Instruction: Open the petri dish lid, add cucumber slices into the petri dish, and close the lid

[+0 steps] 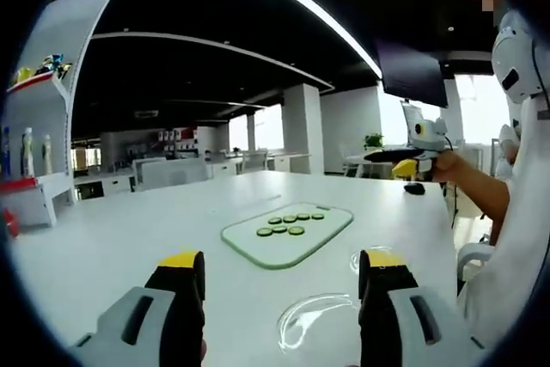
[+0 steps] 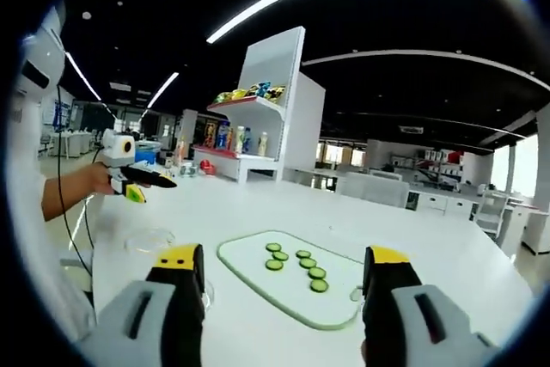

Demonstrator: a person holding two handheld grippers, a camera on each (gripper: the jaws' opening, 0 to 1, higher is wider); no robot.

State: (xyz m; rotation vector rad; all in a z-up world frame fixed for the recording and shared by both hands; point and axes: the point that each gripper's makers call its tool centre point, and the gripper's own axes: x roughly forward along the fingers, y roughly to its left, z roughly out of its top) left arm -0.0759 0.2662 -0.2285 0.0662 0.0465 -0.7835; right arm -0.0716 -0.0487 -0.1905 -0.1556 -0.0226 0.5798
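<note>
The petri dish lies on the table between your left gripper jaws, lid seemingly on; cucumber slices at twelve o'clock. Both grippers gape empty. Next: grasp the lid.

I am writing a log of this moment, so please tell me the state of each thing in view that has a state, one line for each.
left gripper: open, holding nothing.
right gripper: open, holding nothing.
cutting board: lying flat on the white table.
cucumber slices: cut, lying on the board, none moved to a dish.
petri dish: clear, on the table near the board; whether the lid is on cannot be told.
</note>
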